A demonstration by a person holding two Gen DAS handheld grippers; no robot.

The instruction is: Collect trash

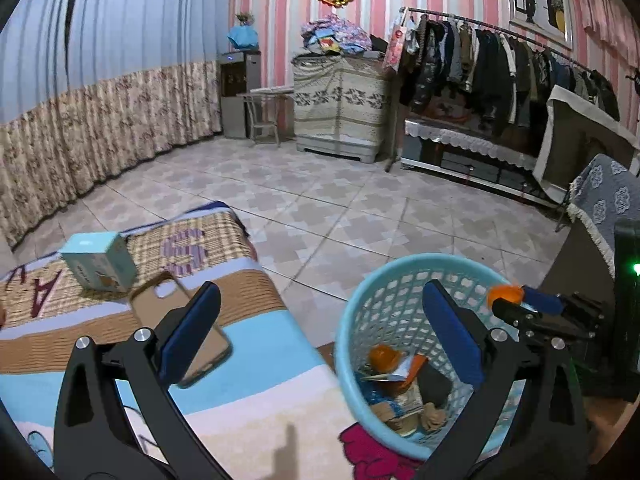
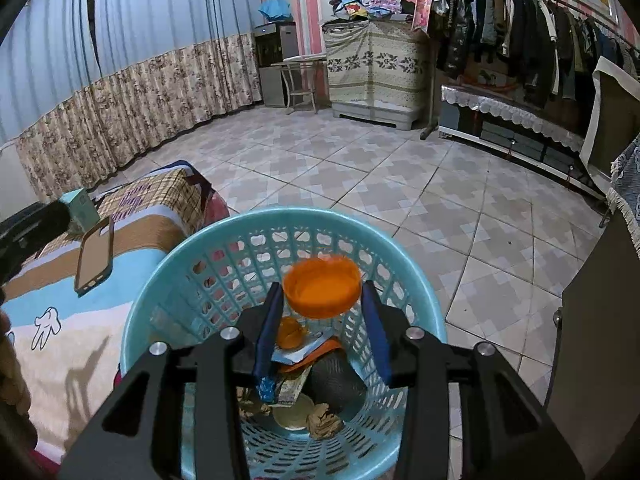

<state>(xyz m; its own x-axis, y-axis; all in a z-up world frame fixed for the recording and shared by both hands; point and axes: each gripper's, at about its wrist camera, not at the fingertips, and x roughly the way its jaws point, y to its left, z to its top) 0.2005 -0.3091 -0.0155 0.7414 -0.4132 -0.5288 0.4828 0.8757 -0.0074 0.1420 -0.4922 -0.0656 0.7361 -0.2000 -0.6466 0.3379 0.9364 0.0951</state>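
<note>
Risk: orange cap [image 2: 321, 287] sits between right gripper [image 2: 322, 322] fingers over the blue mesh wastebasket [image 2: 420, 304], fingers parted, contact unclear, so it could hang or bounce off the rim; left gripper [image 1: 320, 338] released wide, empty, phone case [image 1: 176, 320] untouched on bed

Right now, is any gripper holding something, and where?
The left gripper is open and empty. An orange cap sits between the right gripper's fingertips over the blue basket, but they look spread, so no hold.
</note>
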